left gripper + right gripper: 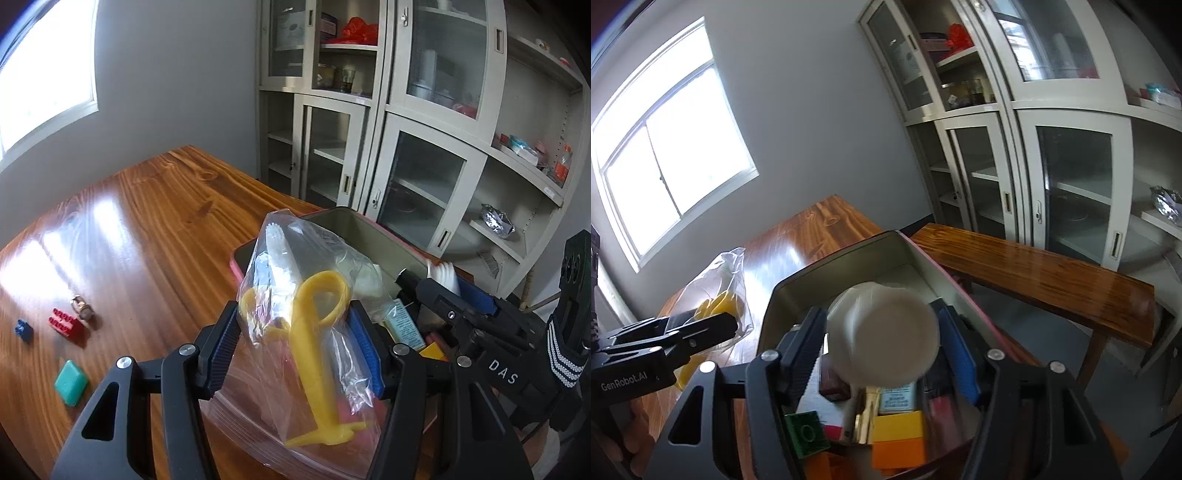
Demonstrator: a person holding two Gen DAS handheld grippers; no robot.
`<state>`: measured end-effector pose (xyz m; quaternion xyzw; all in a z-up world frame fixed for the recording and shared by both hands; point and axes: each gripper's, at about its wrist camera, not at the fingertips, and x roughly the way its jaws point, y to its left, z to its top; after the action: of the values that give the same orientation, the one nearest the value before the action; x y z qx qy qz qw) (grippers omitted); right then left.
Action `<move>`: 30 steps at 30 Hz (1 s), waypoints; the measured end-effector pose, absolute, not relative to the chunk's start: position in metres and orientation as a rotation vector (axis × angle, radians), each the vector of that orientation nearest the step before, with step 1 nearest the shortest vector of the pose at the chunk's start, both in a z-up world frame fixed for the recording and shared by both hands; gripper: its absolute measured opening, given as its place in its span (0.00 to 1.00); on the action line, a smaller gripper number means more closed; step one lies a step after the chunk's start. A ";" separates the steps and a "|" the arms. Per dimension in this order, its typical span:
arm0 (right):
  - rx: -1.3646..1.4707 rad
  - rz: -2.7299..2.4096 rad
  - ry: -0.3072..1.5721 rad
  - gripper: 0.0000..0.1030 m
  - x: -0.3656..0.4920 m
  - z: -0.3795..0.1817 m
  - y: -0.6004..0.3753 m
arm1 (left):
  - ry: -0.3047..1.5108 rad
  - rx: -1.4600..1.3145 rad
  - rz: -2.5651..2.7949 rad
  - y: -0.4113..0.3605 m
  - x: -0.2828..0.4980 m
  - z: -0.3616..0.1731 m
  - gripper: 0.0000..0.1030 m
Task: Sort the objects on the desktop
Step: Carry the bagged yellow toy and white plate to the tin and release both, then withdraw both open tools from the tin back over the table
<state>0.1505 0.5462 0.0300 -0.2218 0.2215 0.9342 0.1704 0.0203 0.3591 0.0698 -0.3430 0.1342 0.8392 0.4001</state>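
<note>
Tin (pixel 849 273) sits directly below my right tool (pixel 882 339), which pinches a white cup (pixel 882 336); left tool (pixel 295 336), beside it, pinches the bag (pixel 295 295).

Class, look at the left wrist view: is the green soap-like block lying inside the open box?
No. The green block lies on the bare wooden table, well left of the open box.

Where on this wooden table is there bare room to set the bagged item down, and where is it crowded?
Free: the broad glossy stretch of table between the window wall and the box, beyond the red brick. Crowded: the near-left edge, with the blue piece, red brick, green block and a small metal thing; the box's near end is packed with blocks.
</note>
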 end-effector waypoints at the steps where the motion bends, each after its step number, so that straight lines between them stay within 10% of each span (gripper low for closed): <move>1: -0.624 2.649 0.633 0.70 0.152 0.030 0.547 | 0.339 -0.870 2.116 0.363 0.020 0.069 0.60; 30: -0.543 2.701 0.614 0.78 0.148 0.052 0.521 | 0.205 -0.977 2.188 0.314 -0.015 0.060 0.67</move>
<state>0.1479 0.5214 0.0522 -0.1898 0.2149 0.9448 0.1587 -0.0151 0.3137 0.0597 -0.3790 0.0794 0.8489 0.3598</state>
